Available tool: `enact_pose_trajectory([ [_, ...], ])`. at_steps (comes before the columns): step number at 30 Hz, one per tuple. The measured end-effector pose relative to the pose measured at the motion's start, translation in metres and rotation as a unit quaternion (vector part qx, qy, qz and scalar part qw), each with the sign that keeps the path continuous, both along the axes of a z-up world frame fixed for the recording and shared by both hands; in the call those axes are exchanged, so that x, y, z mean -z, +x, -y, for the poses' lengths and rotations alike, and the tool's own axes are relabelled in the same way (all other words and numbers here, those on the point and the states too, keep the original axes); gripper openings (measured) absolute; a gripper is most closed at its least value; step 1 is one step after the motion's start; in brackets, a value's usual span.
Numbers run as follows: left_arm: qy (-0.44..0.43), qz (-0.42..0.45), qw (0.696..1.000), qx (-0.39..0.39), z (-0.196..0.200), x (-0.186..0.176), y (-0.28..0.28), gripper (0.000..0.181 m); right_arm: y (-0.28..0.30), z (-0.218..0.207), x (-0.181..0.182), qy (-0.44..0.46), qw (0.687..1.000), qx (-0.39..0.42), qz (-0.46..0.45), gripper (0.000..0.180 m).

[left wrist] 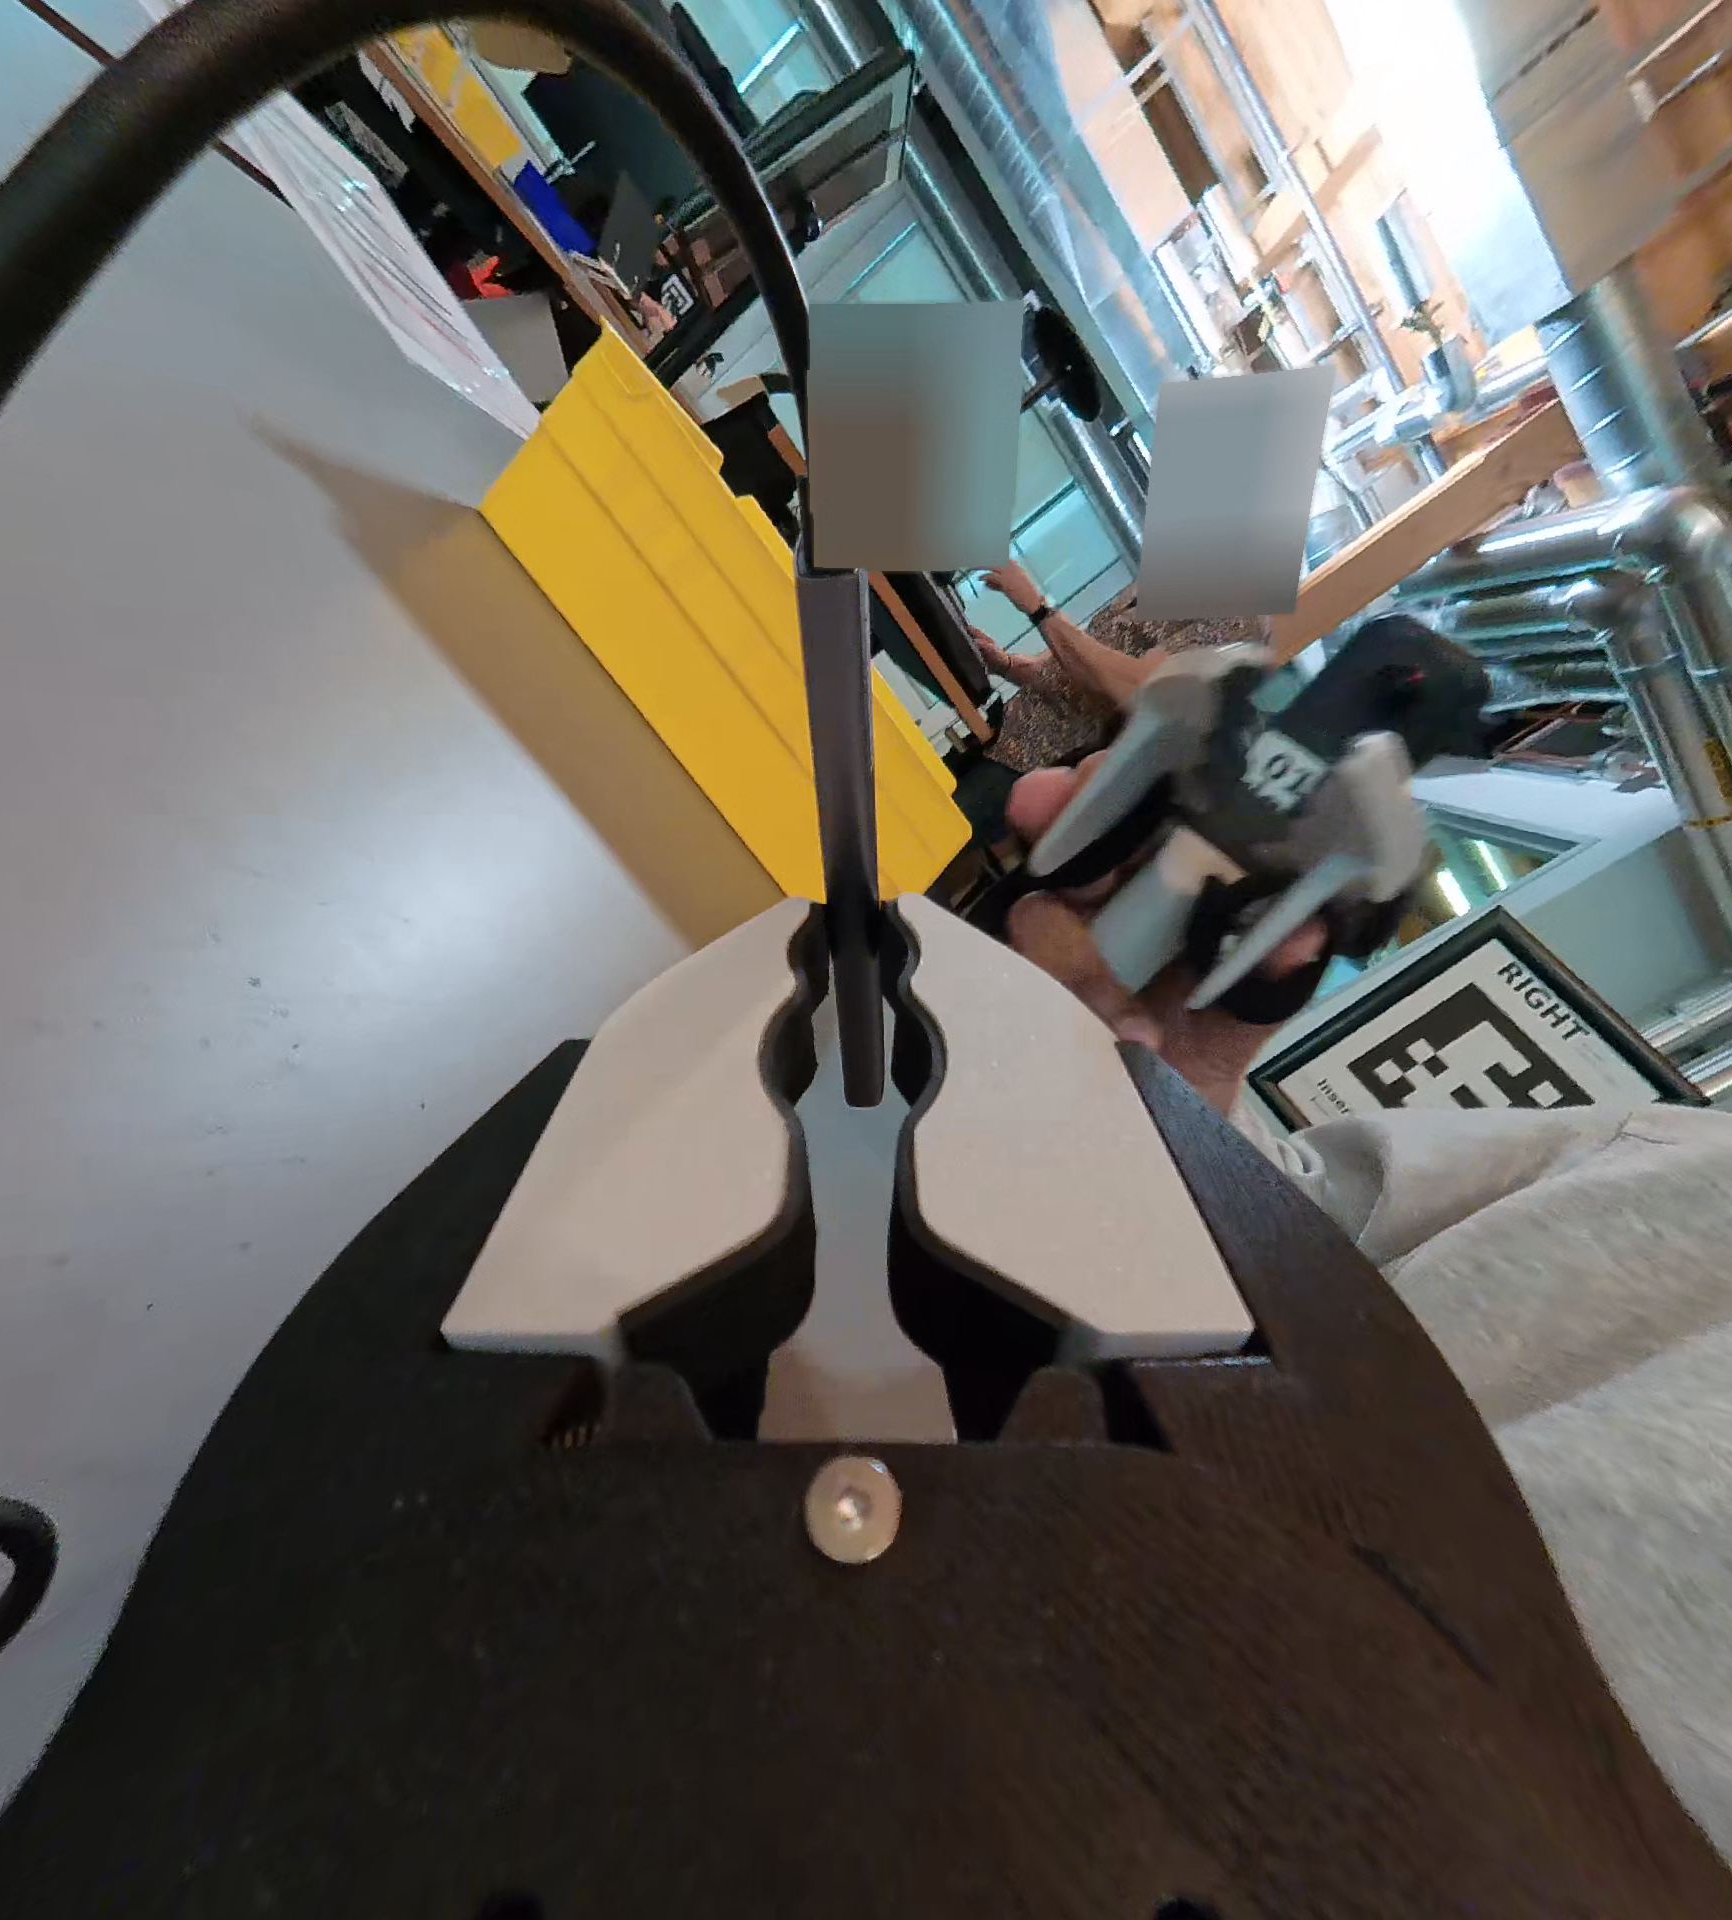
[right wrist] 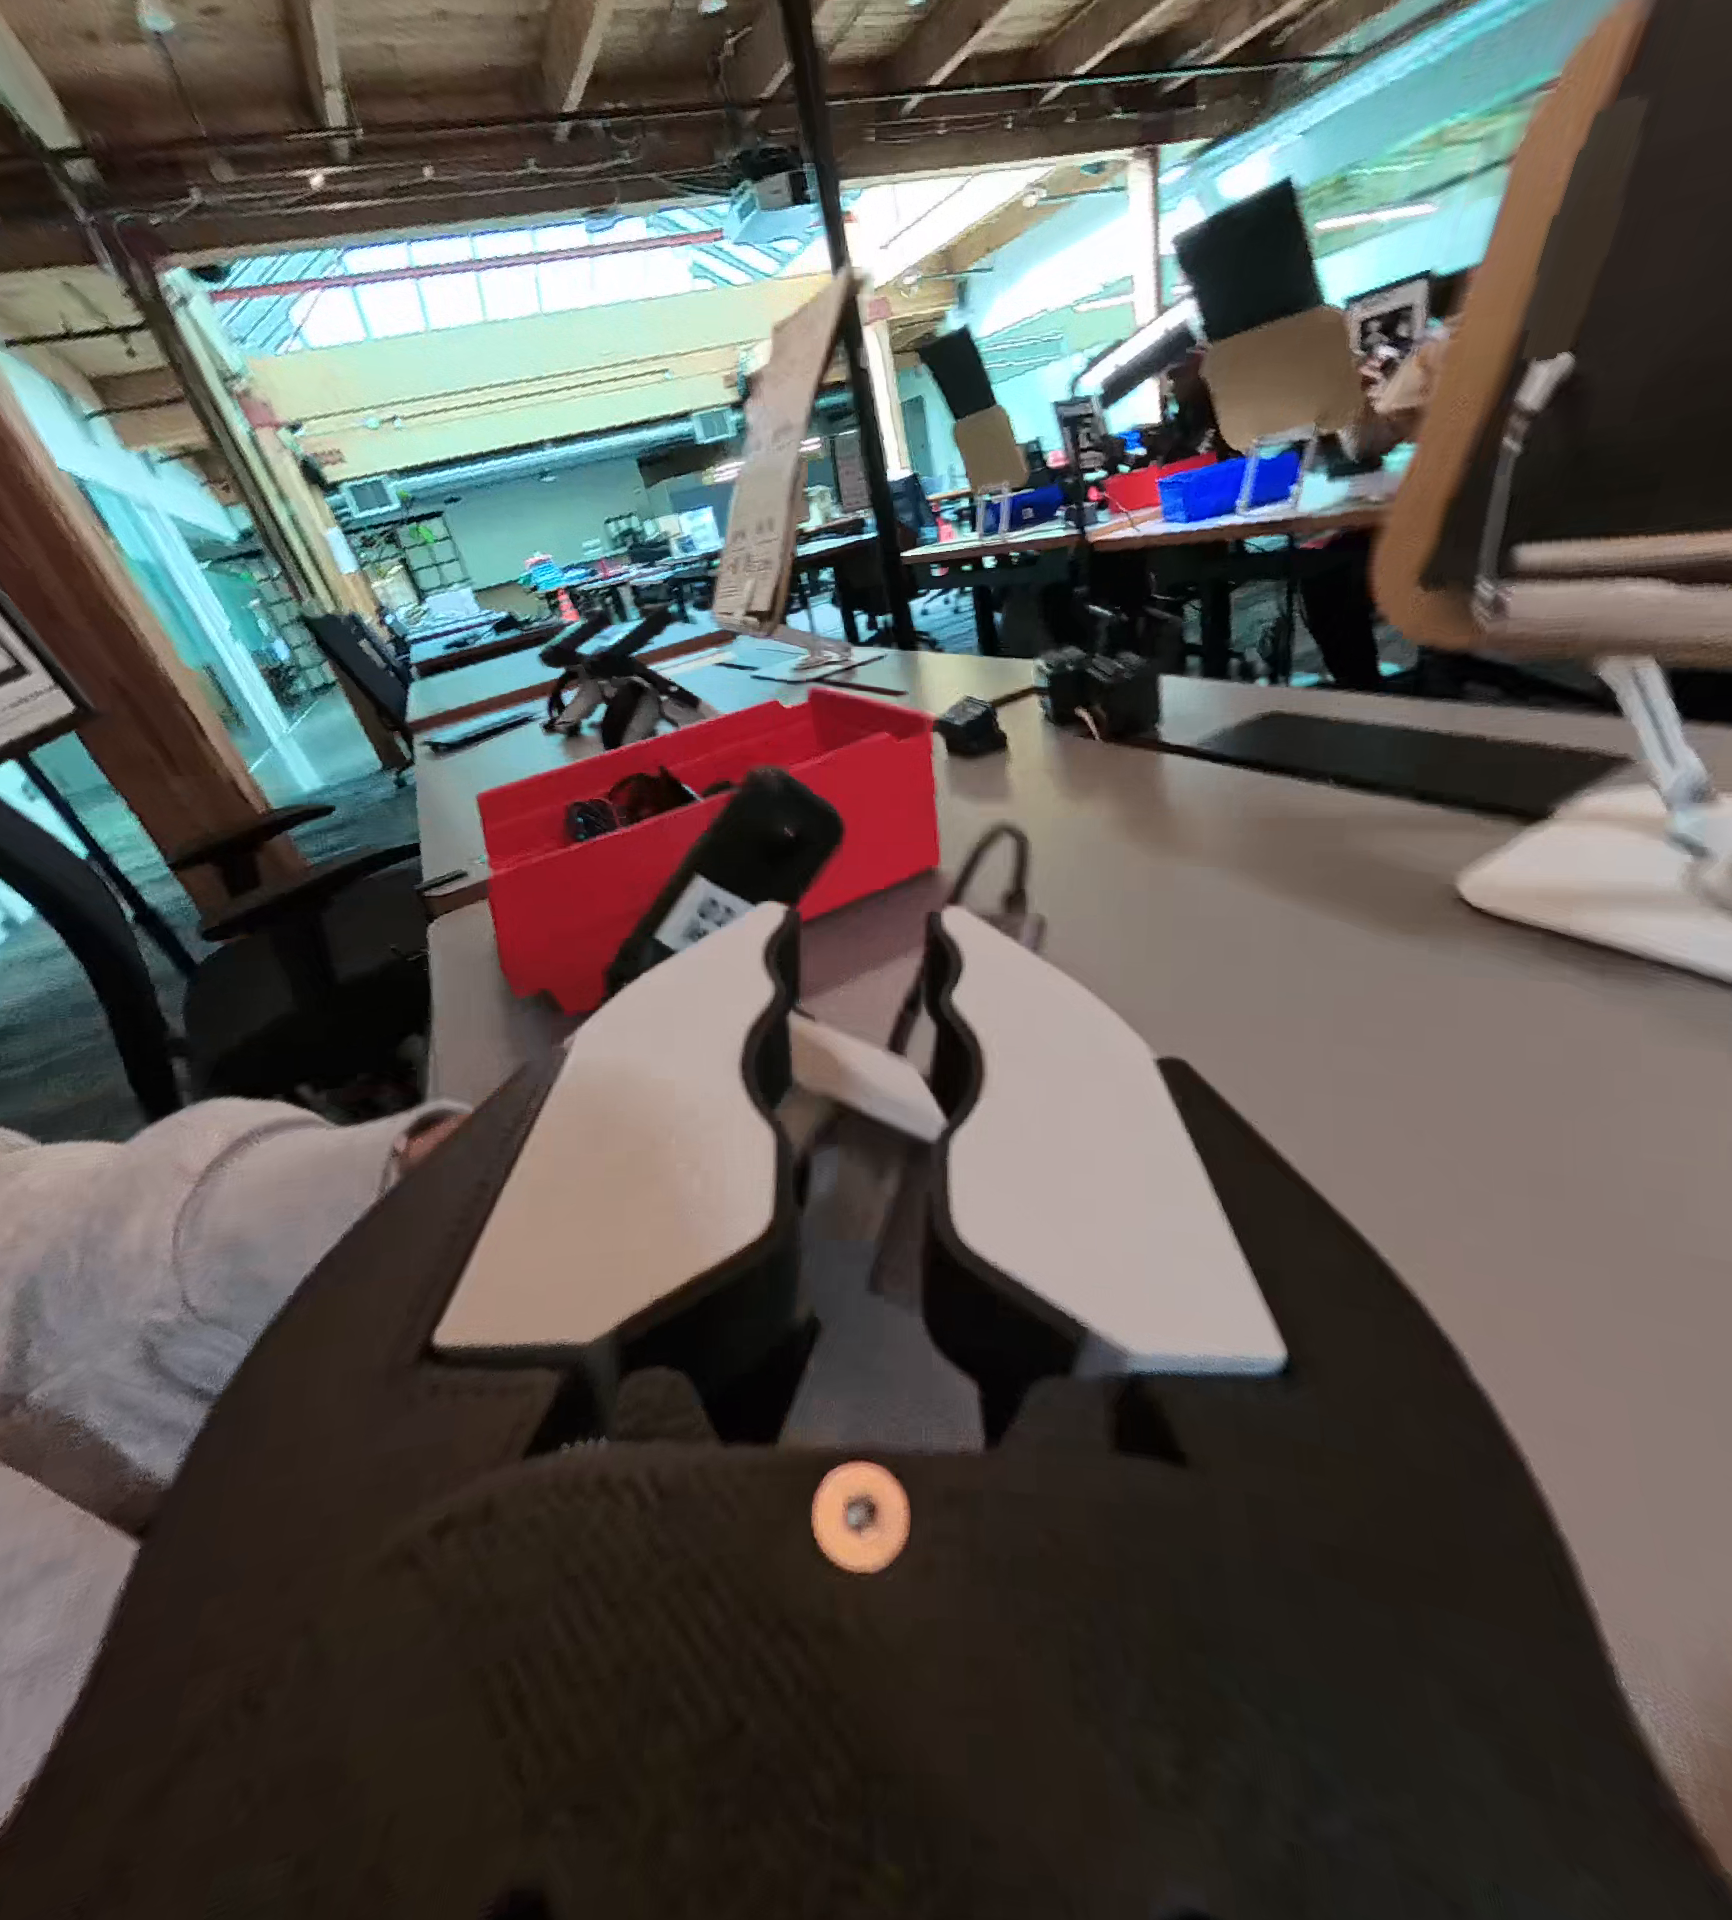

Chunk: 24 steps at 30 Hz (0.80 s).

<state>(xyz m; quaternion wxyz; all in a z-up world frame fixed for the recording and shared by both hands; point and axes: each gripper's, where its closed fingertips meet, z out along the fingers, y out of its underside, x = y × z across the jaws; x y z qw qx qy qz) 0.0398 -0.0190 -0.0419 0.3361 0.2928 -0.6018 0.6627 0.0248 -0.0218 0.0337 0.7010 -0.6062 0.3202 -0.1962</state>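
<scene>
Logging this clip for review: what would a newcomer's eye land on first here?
The left gripper is shut on a flat dark bar with a thick black cable, beside a bright yellow plastic bin on the grey table. The right gripper pinches a small white plastic piece, with a red plastic bin beyond.

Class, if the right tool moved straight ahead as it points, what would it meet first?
Probably the black cable plug on the table, just beyond the right tool; the red bin sits left. Depth unclear.
</scene>
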Motion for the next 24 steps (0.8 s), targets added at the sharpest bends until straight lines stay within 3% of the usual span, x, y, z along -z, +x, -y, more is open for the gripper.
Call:
enact_pose_trajectory([
  [5, -0.019, -0.029, 0.999, -0.001, -0.002, -0.001, 0.004, 0.010, 0.016, -0.094, -0.052, -0.093, 0.988, -0.108, 0.059, 0.022],
  [9, -0.018, -0.037, 0.999, -0.004, -0.005, 0.001, 0.009, 0.010, 0.028, -0.192, -0.061, -0.188, 0.953, -0.226, 0.073, 0.023],
  [17, -0.024, -0.072, 0.997, -0.007, -0.010, 0.005, 0.021, 0.010, 0.069, -0.353, 0.003, -0.419, 0.843, -0.329, 0.078, 0.031],
  [24, -0.028, -0.095, 0.995, 0.013, -0.005, 0.006, 0.020, 0.009, 0.104, -0.434, 0.072, -0.550, 0.759, -0.349, -0.004, 0.036],
])
